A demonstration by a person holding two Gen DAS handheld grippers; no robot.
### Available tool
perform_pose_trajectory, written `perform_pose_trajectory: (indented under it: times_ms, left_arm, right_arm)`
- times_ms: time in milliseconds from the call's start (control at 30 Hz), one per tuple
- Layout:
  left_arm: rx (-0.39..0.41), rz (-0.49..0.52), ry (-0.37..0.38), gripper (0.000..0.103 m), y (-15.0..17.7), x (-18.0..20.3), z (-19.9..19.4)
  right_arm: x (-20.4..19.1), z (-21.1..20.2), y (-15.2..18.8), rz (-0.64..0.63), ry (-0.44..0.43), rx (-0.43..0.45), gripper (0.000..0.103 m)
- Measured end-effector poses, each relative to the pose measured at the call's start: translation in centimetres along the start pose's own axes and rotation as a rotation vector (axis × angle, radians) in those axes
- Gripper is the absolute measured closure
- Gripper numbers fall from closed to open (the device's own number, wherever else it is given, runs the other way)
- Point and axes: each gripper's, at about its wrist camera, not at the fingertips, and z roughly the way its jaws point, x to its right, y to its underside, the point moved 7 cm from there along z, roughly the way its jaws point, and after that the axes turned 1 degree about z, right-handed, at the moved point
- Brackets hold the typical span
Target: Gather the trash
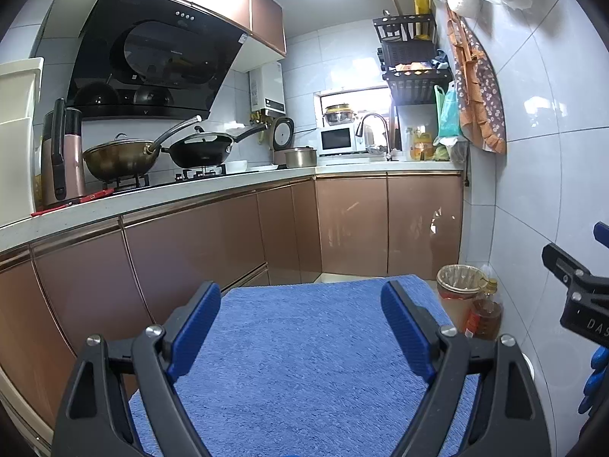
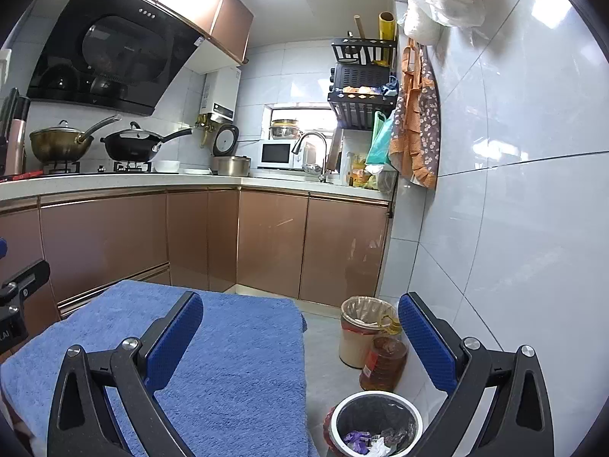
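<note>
My left gripper (image 1: 300, 301) is open and empty above a surface covered by a blue towel (image 1: 304, 361). My right gripper (image 2: 300, 312) is open and empty over the towel's right edge (image 2: 228, 361). A white-rimmed trash bin with a black liner (image 2: 377, 424) stands on the floor below the right gripper and holds purple and white scraps. A second lined bin (image 2: 361, 335) stands by the wall; it also shows in the left wrist view (image 1: 456, 289). The right gripper's body shows at the right edge of the left wrist view (image 1: 578, 293). No loose trash shows on the towel.
A bottle of amber oil (image 2: 384, 361) stands between the two bins. Brown cabinets (image 1: 342, 224) and a white counter (image 1: 190, 190) with woks, a rice cooker and a microwave run along the back and left. A tiled wall (image 2: 514, 228) is close on the right.
</note>
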Motion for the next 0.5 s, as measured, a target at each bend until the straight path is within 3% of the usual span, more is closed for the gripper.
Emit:
perform_pose_trajectory:
  times_ms: [500]
  left_arm:
    - [-0.029,0.015,0.023,0.017,0.8,0.7,1.1]
  right_arm:
    - [1.0,0.2,0.2,-0.010,0.020,-0.012,0.000]
